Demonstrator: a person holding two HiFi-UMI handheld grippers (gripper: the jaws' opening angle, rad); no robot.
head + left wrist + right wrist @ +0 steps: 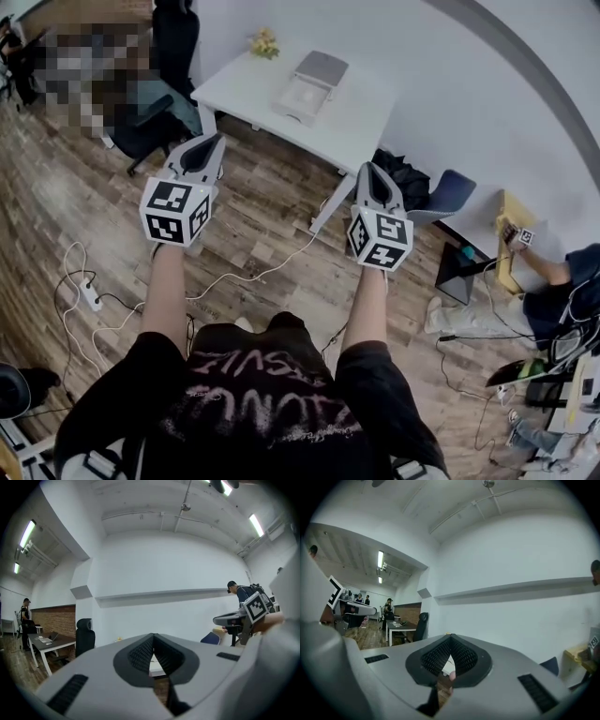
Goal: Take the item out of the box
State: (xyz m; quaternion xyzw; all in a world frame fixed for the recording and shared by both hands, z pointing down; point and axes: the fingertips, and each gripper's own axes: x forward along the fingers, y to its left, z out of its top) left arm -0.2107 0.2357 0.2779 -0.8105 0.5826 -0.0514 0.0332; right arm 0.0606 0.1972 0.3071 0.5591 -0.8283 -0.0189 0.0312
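While the box [309,86] lies distant, left gripper [210,142] and right gripper [367,170] jaws meet — empty.

The floor [272,211] is grained wood plank, the table [367,122] smooth matt white, the box [309,86] pale and smooth.

A white worktop [366,122] stands at 12 o'clock on the wood-plank floor [75,206], with a small yellow object [264,43] at its far corner. A dark office chair [150,122] sits at 11 o'clock. At 9 o'clock a white power strip [91,297] lies among loose cables [239,277]. A black bag [405,178] and a blue chair [450,195] sit just beside each other at 2 o'clock. Another person [562,291] crouches at 3 o'clock.
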